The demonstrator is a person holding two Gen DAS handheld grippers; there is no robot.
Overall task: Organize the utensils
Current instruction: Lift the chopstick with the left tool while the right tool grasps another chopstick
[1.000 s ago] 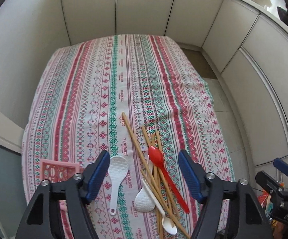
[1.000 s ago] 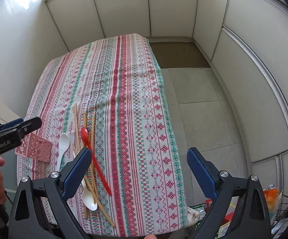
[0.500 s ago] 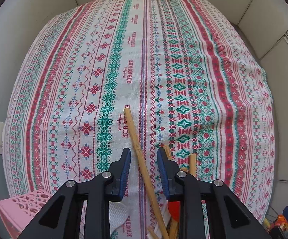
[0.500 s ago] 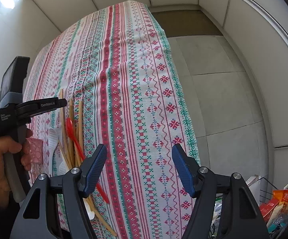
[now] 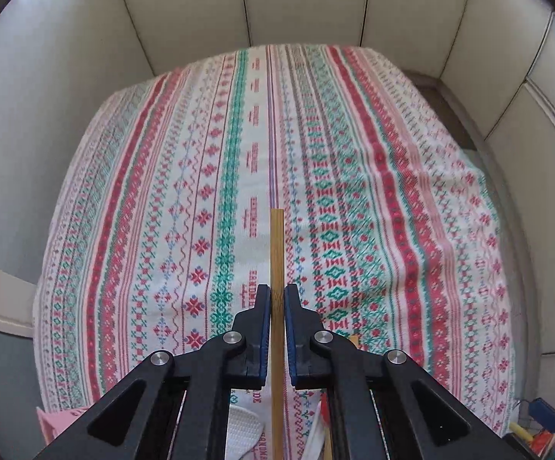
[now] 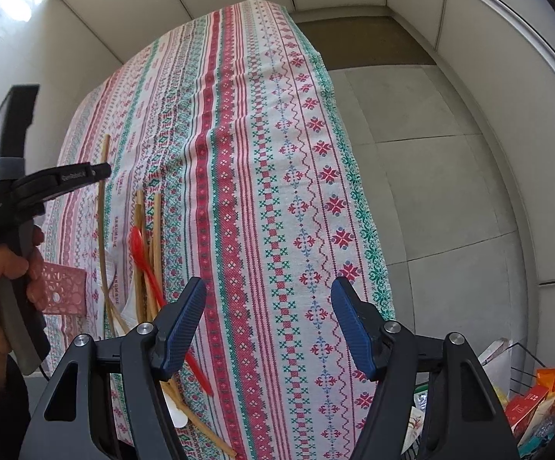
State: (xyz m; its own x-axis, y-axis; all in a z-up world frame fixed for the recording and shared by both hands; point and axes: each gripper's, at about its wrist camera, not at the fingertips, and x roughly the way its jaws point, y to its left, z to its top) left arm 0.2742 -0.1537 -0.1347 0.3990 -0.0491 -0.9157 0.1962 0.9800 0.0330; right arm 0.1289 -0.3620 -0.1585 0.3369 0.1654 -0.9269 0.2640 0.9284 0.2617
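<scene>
A long wooden chopstick lies on the striped tablecloth, and my left gripper is shut on it near its far end. In the right wrist view the same chopstick runs under the left gripper, which a hand holds. Beside it lie more chopsticks, a red spoon and a white spoon. My right gripper hangs open over the cloth to the right of the pile, with nothing between its fingers.
A pink perforated basket sits at the table's near left corner. The cloth's right edge drops to a tiled floor. Snack packets stand in a wire rack at lower right. Wall panels surround the table.
My left gripper came down over the long chopstick and shut on it. My right gripper dropped closer to the cloth and its jaws narrowed.
</scene>
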